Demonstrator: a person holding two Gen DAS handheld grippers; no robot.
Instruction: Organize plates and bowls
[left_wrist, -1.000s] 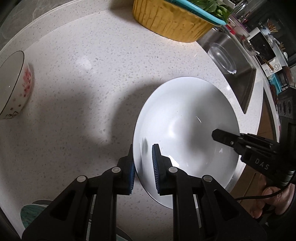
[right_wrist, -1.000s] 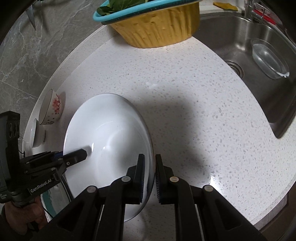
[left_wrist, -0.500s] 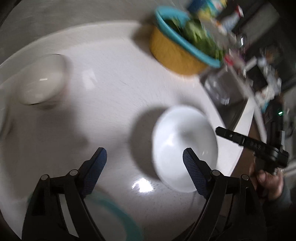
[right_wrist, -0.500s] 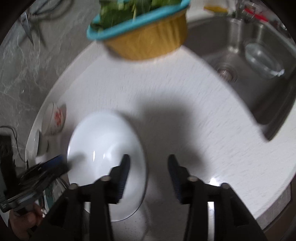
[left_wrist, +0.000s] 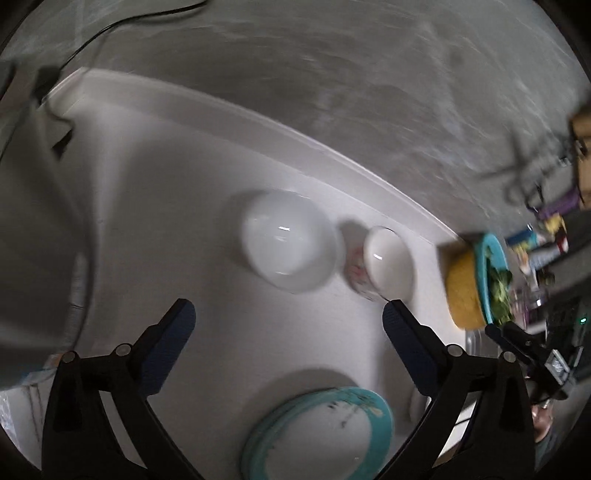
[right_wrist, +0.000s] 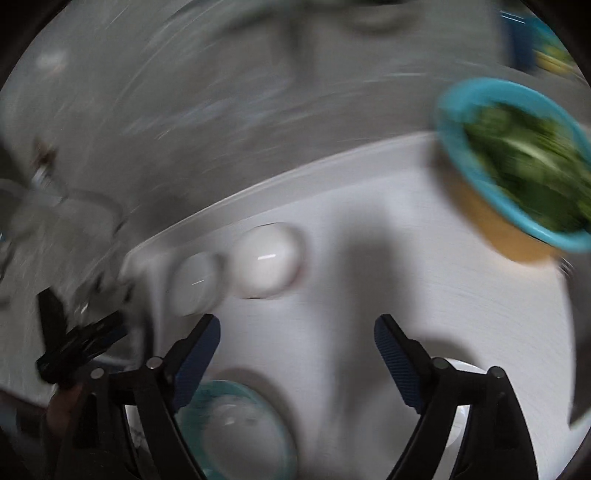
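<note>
Left wrist view: the left gripper (left_wrist: 288, 317) is seen with its blue-padded jaws spread wide apart — they have just been opening — and nothing is held between them. Below it lies the white speckled stone countertop (left_wrist: 184, 206), backed by a grey marbled wall (left_wrist: 369, 74). Two bowls stand side by side near the back edge: a plain white ceramic bowl (left_wrist: 288, 245) and, just beside it on the right, a smaller white bowl with a red floral pattern (left_wrist: 380, 264), which appears tilted. Whether the two touch cannot be told through the blur. Near the bottom edge, between the gripper's arms, a stack of teal-rimmed white plates (left_wrist: 321, 435) rests on the counter. At the far right a yellow ribbed basket with a teal colander of green leaves (left_wrist: 476, 284) is seen, and below it the right gripper (left_wrist: 517, 339) held in a person's hand.

In the right wrist view, heavily blurred, the right gripper's jaws are likewise parted and empty, having just been opening. Both bowls are seen beyond its fingers by the wall, the teal-rimmed plates lie at lower left under the left finger, and a sliver of a large white dish (right_wrist: 461, 373) shows behind the right finger.
</note>
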